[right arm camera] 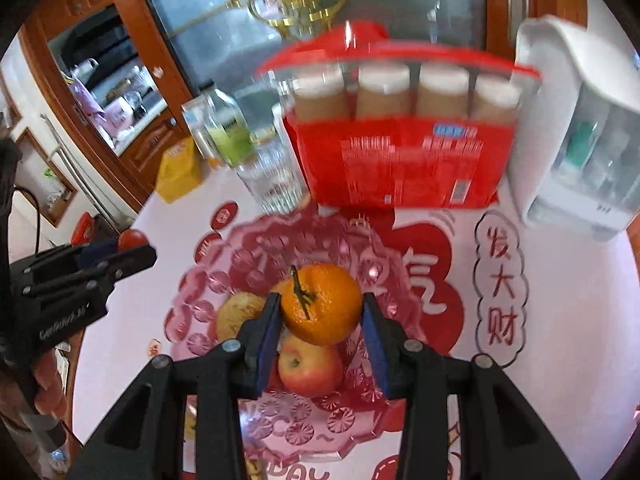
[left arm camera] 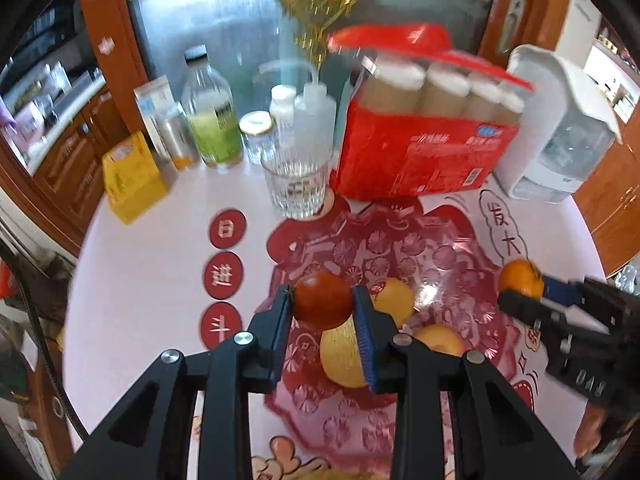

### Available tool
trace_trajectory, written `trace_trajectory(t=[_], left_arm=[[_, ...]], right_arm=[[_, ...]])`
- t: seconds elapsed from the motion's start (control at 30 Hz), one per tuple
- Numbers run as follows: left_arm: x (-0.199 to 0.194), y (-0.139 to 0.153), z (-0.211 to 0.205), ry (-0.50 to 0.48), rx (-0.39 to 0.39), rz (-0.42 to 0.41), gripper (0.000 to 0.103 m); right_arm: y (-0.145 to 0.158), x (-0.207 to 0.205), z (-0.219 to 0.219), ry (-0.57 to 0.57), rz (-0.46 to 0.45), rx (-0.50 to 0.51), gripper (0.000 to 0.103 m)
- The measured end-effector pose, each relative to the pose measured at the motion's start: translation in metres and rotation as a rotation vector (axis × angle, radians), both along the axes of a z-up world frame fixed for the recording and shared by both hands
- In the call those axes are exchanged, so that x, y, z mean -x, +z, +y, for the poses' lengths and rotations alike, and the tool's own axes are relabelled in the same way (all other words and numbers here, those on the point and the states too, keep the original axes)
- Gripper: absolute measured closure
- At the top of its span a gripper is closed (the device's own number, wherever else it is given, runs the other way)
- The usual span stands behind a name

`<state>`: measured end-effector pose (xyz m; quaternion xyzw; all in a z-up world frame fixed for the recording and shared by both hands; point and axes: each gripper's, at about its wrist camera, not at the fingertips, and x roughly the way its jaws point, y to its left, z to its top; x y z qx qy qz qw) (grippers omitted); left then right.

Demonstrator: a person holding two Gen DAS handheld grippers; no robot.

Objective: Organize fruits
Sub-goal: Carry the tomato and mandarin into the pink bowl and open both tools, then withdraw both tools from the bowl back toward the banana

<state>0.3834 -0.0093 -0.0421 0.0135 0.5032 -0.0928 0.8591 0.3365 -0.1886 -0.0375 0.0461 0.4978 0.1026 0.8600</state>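
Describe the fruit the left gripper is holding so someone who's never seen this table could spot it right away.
Start at the pink glass fruit bowl in the middle of the table, in front of the red carton of jars. Just above it, the left gripper is shut on a small, smooth, dark red round fruit. The fruit in the right gripper is an orange tangerine, and the bowl's fruits are yellower and larger.

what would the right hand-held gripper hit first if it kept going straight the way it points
Probably the red apple in the pink glass bowl: the right hand-held gripper, shut on a mandarin orange, points down at it. Depth is unclear.
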Motion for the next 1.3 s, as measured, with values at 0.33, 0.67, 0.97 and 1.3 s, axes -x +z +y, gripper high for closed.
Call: trace_trajectory(t=[0.33,0.67,0.97,1.3], left_arm=[[-0.044,-0.068,-0.019,-0.006,0.061,0.095,0.074],[-0.051,-0.095,-0.025,-0.002,0.046,0.119,0.074],[-0.043,-0.095,-0.019,0.030,0.110,0.155,0.020],[-0.025,-0.079,-0.011,0.027,0.085,0.144,0.020]], right_arm=[[-0.066,-0.018,0.006,-0.012,0.109,0.020,0.063],[-0.088,-0.023,0.002,-0.022,0.139,0.017,0.062],[-0.090,-0.024,-0.001,-0.051,0.147,-0.029,0.056],[-0.076,-0.013,-0.002,-0.057,0.118,-0.040,0.055]])
